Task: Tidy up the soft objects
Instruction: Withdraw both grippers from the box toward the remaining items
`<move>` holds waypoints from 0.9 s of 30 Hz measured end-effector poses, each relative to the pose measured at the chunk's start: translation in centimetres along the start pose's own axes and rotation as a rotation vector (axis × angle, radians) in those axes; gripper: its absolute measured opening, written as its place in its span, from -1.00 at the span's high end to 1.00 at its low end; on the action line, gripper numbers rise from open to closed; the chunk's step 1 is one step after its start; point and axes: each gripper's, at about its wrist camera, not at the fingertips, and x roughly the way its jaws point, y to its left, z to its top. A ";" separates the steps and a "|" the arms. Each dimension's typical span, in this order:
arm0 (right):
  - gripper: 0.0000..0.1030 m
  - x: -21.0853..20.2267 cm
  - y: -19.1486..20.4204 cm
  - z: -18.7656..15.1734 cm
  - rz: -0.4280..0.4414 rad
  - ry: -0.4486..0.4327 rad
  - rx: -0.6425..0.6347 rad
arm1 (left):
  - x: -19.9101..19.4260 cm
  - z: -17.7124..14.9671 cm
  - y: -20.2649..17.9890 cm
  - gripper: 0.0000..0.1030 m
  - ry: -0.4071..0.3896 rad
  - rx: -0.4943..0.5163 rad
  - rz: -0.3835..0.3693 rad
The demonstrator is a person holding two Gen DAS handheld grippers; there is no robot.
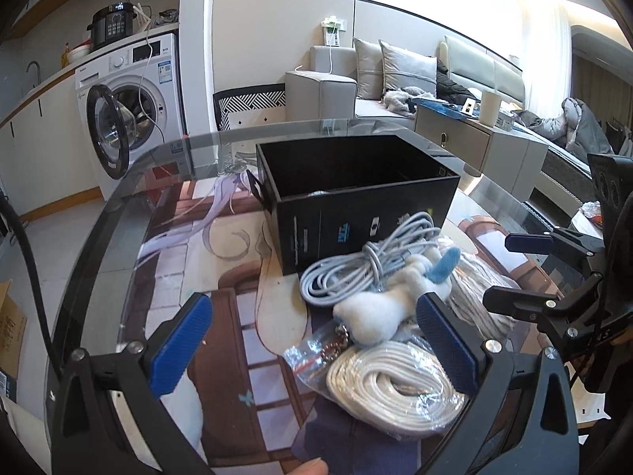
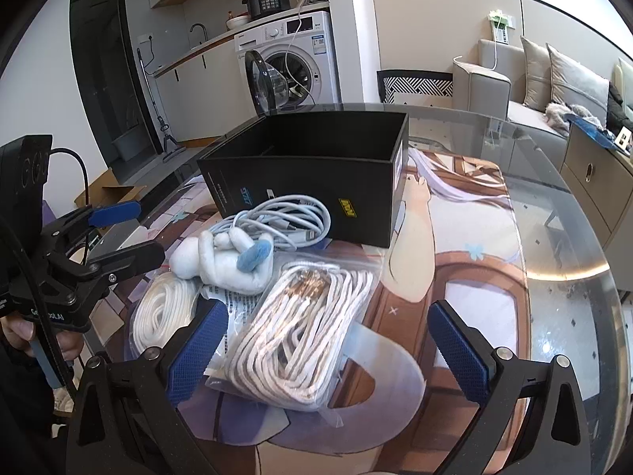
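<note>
left gripper [image 1: 312, 346]: jaws wide apart, holding nothing; hovers over the pile; bagged white rope coil and plush lie between the blue pads in its own view, contact cannot be told
left gripper, seen from right wrist [image 2: 134, 233]: pads apart, nothing between them, at the left edge of the pile
right gripper [image 2: 330, 350]: jaws wide apart, nothing gripped; left pad [image 2: 198, 356] overlaps the near edge of the bagged cream rope, touch or just above cannot tell
black box [image 1: 356, 198]: open top, upright on the printed mat, behind the pile; something pale shows low inside, unclear what
grey cable [image 1: 364, 265]: loose coil, leaning against box front
plush toy [image 1: 379, 312]: white with blue tail, lying on the cable and the bags
bagged cream rope [image 2: 304, 336]: clear bag, front of pile, beside plush
bagged white rope coil [image 1: 395, 388]: clear bag, nearest the left gripper
small bag [image 1: 316, 352]: clear, reddish beads inside, beside the coil
table [image 1: 118, 213]: round glass top, printed mat under it all
hand [image 2: 23, 328]: on the left gripper's handle
</note>
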 end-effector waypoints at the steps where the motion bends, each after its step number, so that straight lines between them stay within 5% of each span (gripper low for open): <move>1: -0.99 0.0 0.0 0.0 0.001 0.002 0.000 | 0.0 -0.1 0.0 -1.00 0.004 -0.001 0.000; 27: -0.99 0.7 0.0 -1.0 -0.018 0.063 -0.004 | 1.7 -2.2 -2.9 -1.00 0.158 0.057 -0.034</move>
